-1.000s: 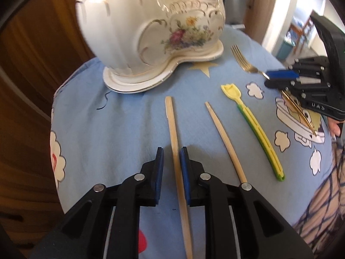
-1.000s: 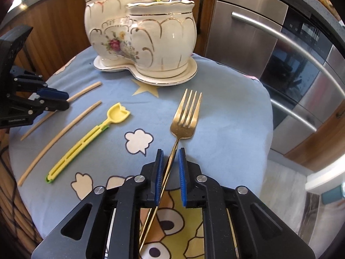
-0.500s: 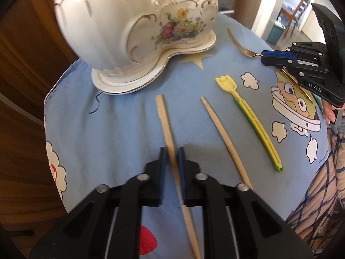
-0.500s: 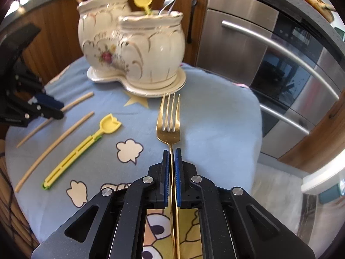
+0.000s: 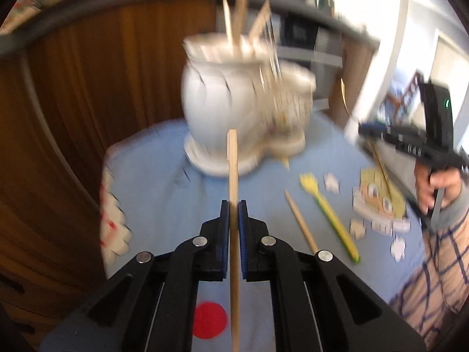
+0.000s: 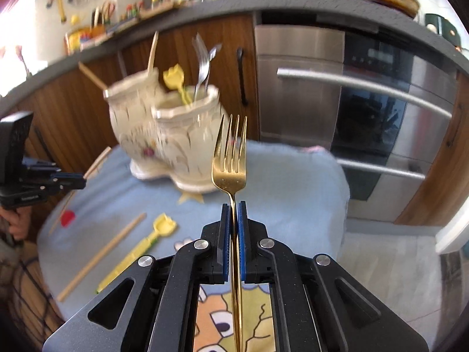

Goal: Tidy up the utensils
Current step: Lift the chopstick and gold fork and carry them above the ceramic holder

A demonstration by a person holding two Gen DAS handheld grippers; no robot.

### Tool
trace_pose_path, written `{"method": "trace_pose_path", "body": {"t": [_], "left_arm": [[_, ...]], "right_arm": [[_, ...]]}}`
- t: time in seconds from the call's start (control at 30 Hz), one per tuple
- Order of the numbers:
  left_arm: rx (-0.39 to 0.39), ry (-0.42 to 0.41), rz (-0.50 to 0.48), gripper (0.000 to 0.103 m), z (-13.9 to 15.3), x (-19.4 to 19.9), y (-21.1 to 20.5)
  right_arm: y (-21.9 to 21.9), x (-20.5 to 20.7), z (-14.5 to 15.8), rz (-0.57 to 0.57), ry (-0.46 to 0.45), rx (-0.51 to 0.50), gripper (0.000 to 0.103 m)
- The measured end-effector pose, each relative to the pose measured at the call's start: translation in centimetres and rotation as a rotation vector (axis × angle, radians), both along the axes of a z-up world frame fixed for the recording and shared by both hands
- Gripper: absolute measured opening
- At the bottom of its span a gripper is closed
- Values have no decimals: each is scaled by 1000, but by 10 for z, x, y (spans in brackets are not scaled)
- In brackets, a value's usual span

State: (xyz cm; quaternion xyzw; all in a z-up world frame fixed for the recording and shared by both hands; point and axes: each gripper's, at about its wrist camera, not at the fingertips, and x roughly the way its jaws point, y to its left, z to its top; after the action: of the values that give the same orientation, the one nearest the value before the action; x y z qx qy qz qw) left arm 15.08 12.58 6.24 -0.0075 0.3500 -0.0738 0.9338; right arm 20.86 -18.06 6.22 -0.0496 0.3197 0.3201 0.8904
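Above blue cloth (image 5: 152, 176), L tongs (image 5: 233, 205) clamp chopstick (image 5: 233, 161), R tongs (image 6: 233, 206) clamp fork (image 6: 230, 158).

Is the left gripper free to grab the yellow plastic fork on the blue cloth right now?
Probably not: the left gripper is shut on a wooden chopstick, though the yellow plastic fork lies uncovered.

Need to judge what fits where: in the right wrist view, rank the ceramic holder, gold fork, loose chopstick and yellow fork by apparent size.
1. Ceramic holder, largest.
2. Gold fork: near the camera, held in the right gripper, so its rank is unsure.
3. Loose chopstick and yellow fork on the cloth look about alike.
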Motion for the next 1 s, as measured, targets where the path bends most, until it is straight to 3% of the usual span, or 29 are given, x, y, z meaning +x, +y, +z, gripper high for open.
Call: {"method": "trace_pose_path", "body": {"t": [0.2,0.5,0.8,1.0], "left_arm": [[-19,-241,31,6,32,-14,2],[-79,-384,116,6,54,-6,0],[-241,-522,148,6,80,27,22],[-368,-593,142,6,92,53,38]], "right_arm": [[-2,-2,12,-13,-52,51,6],[-1,-10,25,-26,-132,65,6],[7,-13,56,-41,-223,110,6],[18,-6,95,-42,-311,125,6]]}}
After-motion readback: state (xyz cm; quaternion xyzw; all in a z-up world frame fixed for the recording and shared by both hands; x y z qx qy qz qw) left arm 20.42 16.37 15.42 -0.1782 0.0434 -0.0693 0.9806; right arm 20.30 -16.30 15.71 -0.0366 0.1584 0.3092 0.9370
